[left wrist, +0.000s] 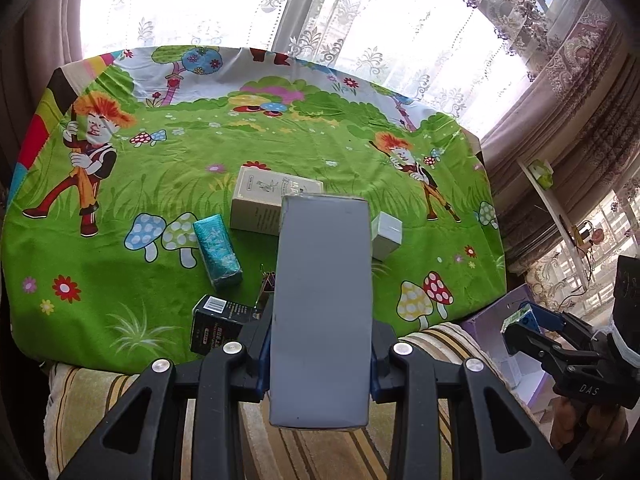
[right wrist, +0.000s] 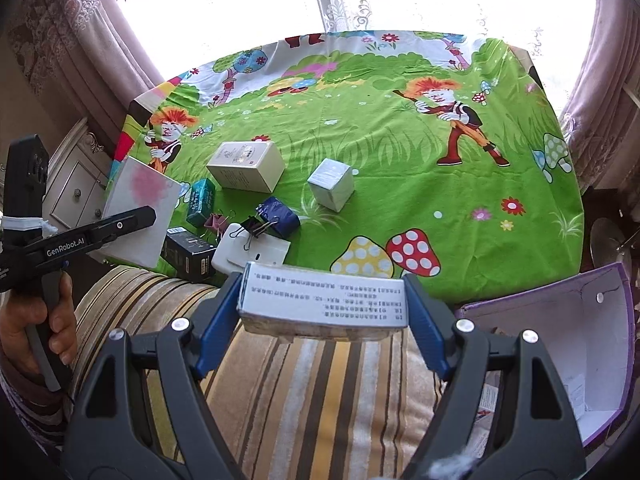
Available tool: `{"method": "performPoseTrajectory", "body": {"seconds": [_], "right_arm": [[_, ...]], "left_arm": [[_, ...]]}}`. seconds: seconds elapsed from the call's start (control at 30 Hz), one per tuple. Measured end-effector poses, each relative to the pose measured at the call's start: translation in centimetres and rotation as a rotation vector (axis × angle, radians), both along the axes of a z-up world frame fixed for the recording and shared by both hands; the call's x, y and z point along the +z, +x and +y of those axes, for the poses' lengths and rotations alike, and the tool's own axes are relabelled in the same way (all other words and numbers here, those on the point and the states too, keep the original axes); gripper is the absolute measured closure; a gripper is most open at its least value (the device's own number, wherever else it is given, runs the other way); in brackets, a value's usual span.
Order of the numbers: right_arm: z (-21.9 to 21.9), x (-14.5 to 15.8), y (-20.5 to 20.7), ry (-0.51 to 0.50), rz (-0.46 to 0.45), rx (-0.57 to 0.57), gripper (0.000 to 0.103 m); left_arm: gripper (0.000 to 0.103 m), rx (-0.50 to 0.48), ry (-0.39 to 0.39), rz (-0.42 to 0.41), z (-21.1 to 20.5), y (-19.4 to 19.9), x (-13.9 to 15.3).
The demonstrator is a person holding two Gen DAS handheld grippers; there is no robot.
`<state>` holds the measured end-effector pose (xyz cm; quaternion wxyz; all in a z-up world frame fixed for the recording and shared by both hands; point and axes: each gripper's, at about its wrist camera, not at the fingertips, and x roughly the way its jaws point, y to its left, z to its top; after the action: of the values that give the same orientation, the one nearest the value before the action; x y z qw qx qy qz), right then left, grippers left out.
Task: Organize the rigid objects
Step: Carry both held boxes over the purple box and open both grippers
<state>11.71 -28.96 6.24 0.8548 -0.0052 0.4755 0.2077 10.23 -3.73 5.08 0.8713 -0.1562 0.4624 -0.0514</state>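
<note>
The cloth (right wrist: 400, 168) on the table is thin printed fabric, matt and lightly creased. Near it, a striped towel (right wrist: 312, 380) looks thick and fuzzy. The grey box (left wrist: 320, 312) is smooth matt card; the printed box (right wrist: 324, 300) is paper-faced card with a worn near edge. The black box (right wrist: 188, 254) is glossy, the teal box (left wrist: 218, 252) shimmery. Both grippers have matt black plastic arms, blue pads (right wrist: 218, 320) and shiny metal rivets (left wrist: 401, 348). The purple bin (right wrist: 560, 320) is smooth card. Far curtains (left wrist: 360, 20) are sheer lace.

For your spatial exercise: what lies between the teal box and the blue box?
Binder clips: a pink one and a black one, seen in the right wrist view.
</note>
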Motion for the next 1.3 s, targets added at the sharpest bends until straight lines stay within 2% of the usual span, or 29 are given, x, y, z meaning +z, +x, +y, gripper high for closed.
{"method": "performPoseTrajectory", "body": {"seconds": [0.3, 0.5, 0.63, 0.73, 1.3], "right_arm": [[-5.3, 1.3, -3.0, -0.075, -0.081, -0.146, 0.023], [-9.1, 1.7, -4.6, -0.117, -0.111, -0.25, 0.023], [-11.3, 1.9, -5.5, -0.147, -0.129, -0.308, 0.023], [-12.8, 1.9, -6.0, -0.165, -0.142, -0.344, 0.023], [-18.7, 2.4, -7.3, -0.162, -0.169, -0.526, 0.021]], "left_arm": [[0.067, -0.159, -0.042, -0.024, -6.5, -0.9, 1.2], [0.067, -0.266, -0.036, -0.042, -11.4, -1.4, 1.8], [0.067, -0.335, -0.04, -0.033, -14.6, -1.6, 1.8], [0.067, -0.391, -0.074, -0.02, -16.8, -1.8, 1.7], [0.067, -0.553, -0.123, 0.029, -24.8, -1.4, 0.6]]}}
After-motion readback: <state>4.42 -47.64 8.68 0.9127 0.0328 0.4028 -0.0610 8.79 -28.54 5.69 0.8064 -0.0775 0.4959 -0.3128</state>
